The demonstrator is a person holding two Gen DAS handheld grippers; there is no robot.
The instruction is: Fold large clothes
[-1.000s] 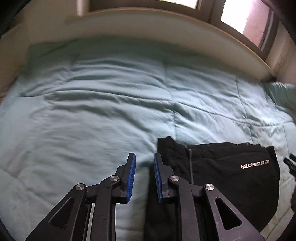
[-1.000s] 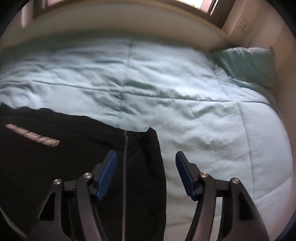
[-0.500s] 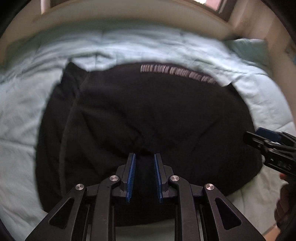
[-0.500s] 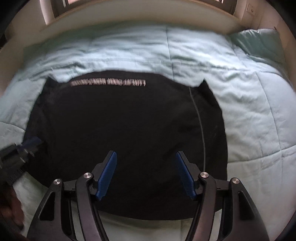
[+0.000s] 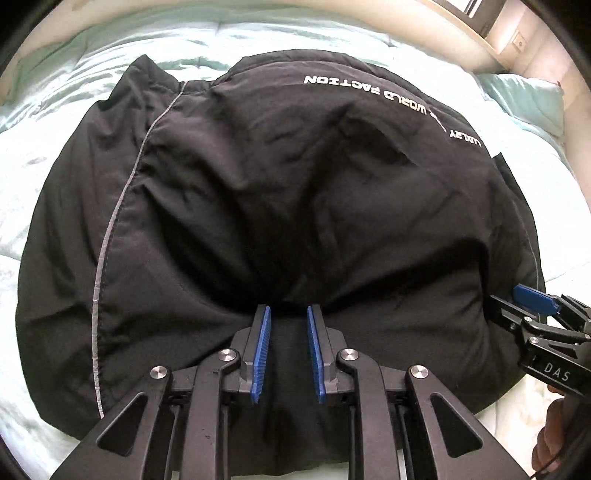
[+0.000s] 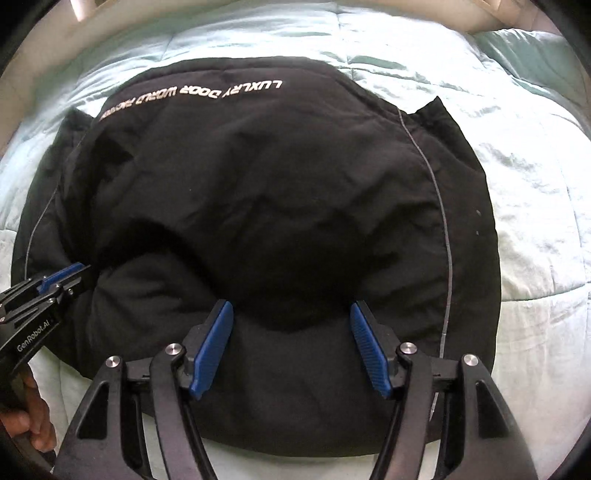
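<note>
A black jacket [image 5: 295, 184] with white lettering and grey piping lies folded on a pale teal comforter [image 5: 55, 110]. My left gripper [image 5: 288, 308] points steeply down at its near half. Its blue pads stand a narrow gap apart, tips against a puffed fold, with nothing pinched between them. My right gripper [image 6: 291, 304] is open wide, its tips resting on the jacket [image 6: 277, 184] near the front edge. In the left wrist view the right gripper [image 5: 532, 299] shows at the jacket's right side. In the right wrist view the left gripper [image 6: 66, 273] shows at its left side.
The comforter [image 6: 535, 221] spreads out all around the jacket. A teal pillow [image 5: 524, 99] lies at the far right corner by a cream ledge [image 5: 461, 29] under a window. A person's hand [image 6: 33, 424] holds the left gripper's handle.
Both views swung from the bare comforter beside the jacket's corners to above its middle, and both grippers came down close to the fabric. Neither pair of jaws changed its gap.
</note>
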